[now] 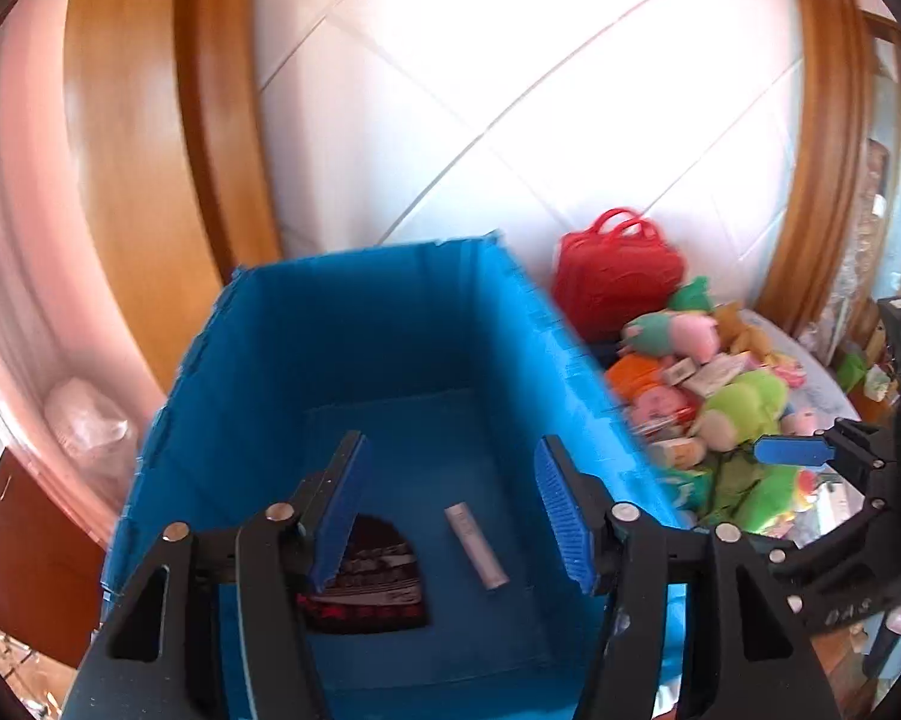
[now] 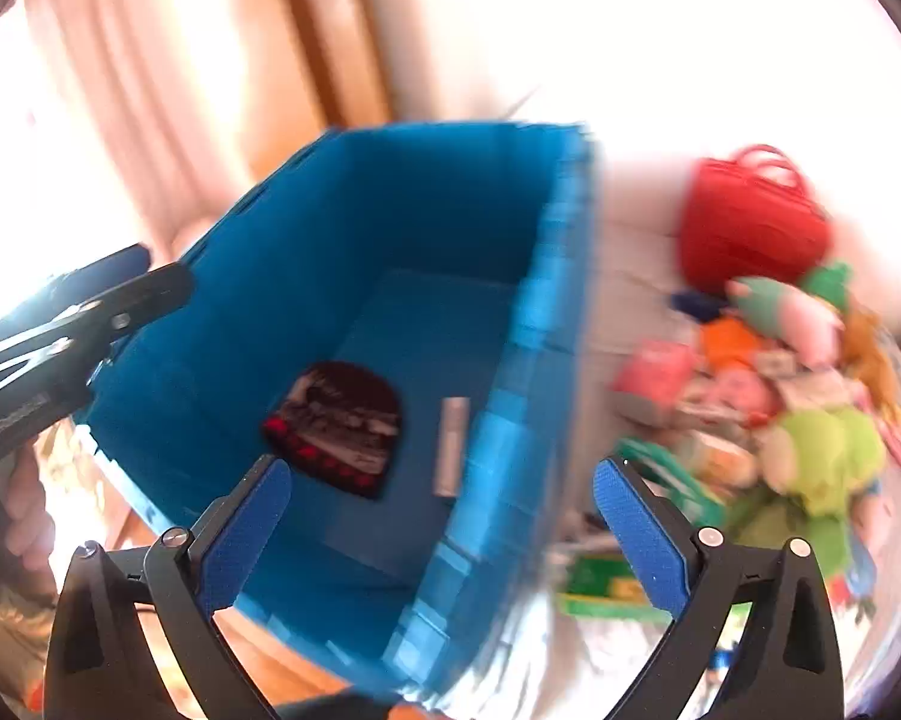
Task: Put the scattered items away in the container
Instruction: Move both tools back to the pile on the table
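Toys (image 1: 744, 414) lie heaped right of your blue bin (image 1: 390, 324): plush, likely light and squashy, best pinched at a limb. The bin holds only a dark hat (image 1: 363, 588) and a pale tube (image 1: 476, 546). Your left gripper (image 1: 450, 510) and right gripper (image 2: 441, 531) both stand apart, empty.

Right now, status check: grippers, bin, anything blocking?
Left gripper open, empty; right gripper open, empty. Blue bin holds dark cap and white tube. Toy pile still outside. Nothing blocking.
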